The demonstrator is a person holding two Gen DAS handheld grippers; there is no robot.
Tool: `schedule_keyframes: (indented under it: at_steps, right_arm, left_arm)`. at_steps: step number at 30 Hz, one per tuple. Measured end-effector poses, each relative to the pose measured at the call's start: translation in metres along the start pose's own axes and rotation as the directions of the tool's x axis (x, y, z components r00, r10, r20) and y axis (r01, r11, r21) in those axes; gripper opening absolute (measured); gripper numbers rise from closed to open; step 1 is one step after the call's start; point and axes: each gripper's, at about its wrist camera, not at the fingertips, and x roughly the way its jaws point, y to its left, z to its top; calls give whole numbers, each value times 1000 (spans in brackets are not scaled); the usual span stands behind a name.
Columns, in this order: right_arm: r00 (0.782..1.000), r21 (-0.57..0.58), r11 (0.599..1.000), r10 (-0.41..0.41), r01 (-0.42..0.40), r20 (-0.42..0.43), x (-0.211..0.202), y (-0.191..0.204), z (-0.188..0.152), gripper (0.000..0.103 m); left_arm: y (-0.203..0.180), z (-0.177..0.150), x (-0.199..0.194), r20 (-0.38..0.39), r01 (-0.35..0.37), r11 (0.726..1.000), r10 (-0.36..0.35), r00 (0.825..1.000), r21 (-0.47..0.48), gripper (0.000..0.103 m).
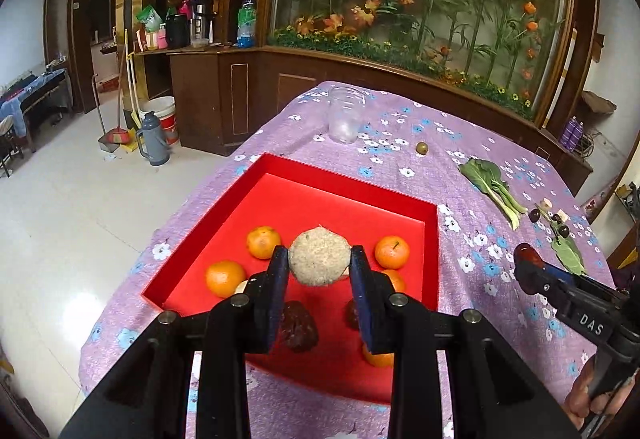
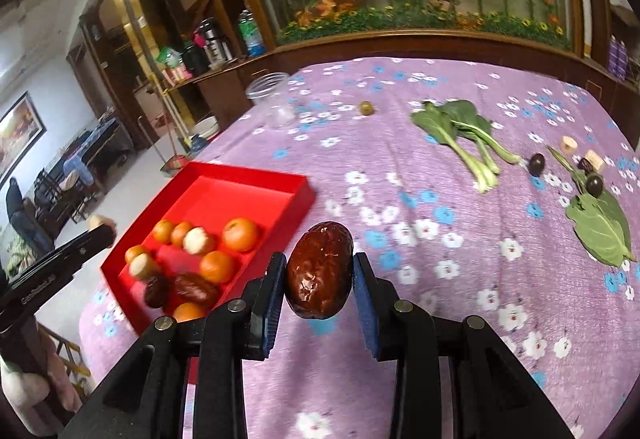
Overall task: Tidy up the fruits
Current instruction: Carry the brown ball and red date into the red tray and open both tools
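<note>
My left gripper [image 1: 319, 259] is shut on a rough beige round fruit [image 1: 319, 255] and holds it above the red tray [image 1: 348, 187]. The tray holds several oranges [image 1: 263, 242], dark red dates [image 1: 298, 326] and pale beige fruits [image 2: 198, 240]. My right gripper [image 2: 320, 273] is shut on a glossy dark red date [image 2: 319, 270], held over the purple flowered tablecloth [image 2: 420, 239] just right of the tray [image 2: 288, 181]. It also shows at the right of the left wrist view [image 1: 527, 267].
On the cloth lie a clear plastic jar [image 1: 345, 115], a small green fruit [image 1: 421, 148], leafy greens [image 1: 492, 187], a loose green leaf [image 2: 602, 225], dark round fruits [image 2: 537, 163] and small beige pieces [image 2: 569, 145]. A wooden cabinet stands behind the table.
</note>
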Motion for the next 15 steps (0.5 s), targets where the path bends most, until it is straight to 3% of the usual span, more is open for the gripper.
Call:
schedule_keyframes:
  at_steps: [15]
  right_arm:
    - [998, -112, 993, 42, -47, -40, 16, 65, -5, 37]
  left_arm:
    - [28, -7, 4, -14, 2, 999, -3, 1000, -53, 30]
